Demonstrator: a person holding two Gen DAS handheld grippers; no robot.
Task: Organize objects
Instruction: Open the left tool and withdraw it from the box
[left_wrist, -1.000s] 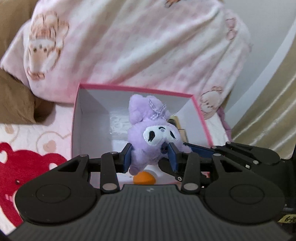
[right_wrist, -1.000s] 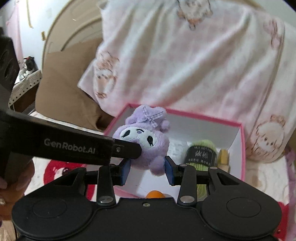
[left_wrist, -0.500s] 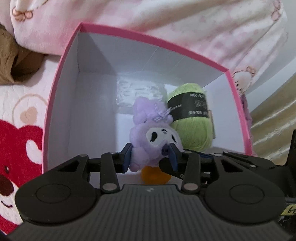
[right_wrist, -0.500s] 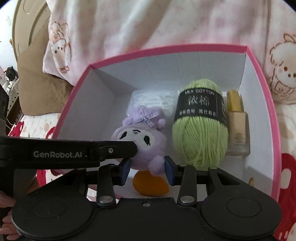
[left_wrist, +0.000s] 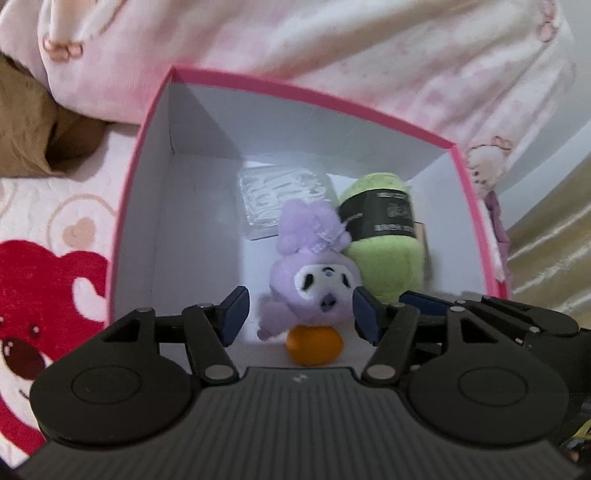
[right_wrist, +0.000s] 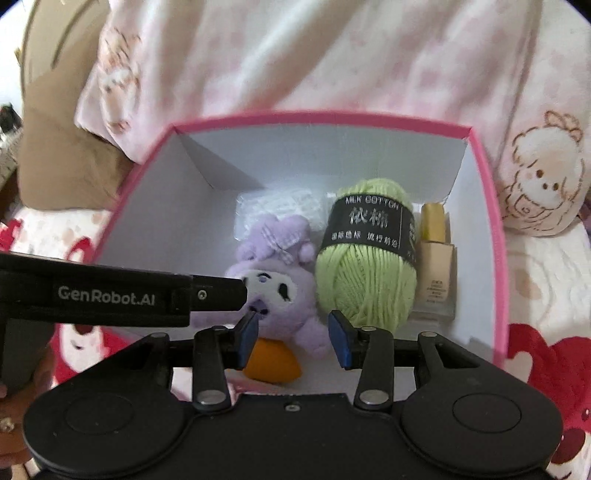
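Observation:
A purple plush toy (left_wrist: 314, 273) lies in the pink-rimmed white box (left_wrist: 147, 147), resting on an orange sponge (left_wrist: 314, 343) beside a green yarn ball (left_wrist: 384, 258). My left gripper (left_wrist: 299, 317) is open, its blue pads apart on either side of the plush. My right gripper (right_wrist: 293, 334) is open too, its pads flanking the plush (right_wrist: 284, 284) without pressing it. The right view also shows the box (right_wrist: 495, 229), yarn (right_wrist: 365, 266) and sponge (right_wrist: 271, 360). The left gripper's finger (right_wrist: 147, 291) crosses that view from the left.
Inside the box are a clear plastic packet (left_wrist: 280, 188) at the back and a beige foundation bottle (right_wrist: 436, 258) along the right wall. A pink blanket (right_wrist: 332, 55) is heaped behind the box. A brown pillow (right_wrist: 55, 129) lies left. The bedspread has red bear prints (left_wrist: 37, 295).
Both grippers carried the plush down into the box, then opened. The plush now rests on the orange sponge, released, and the grippers have drawn back slightly.

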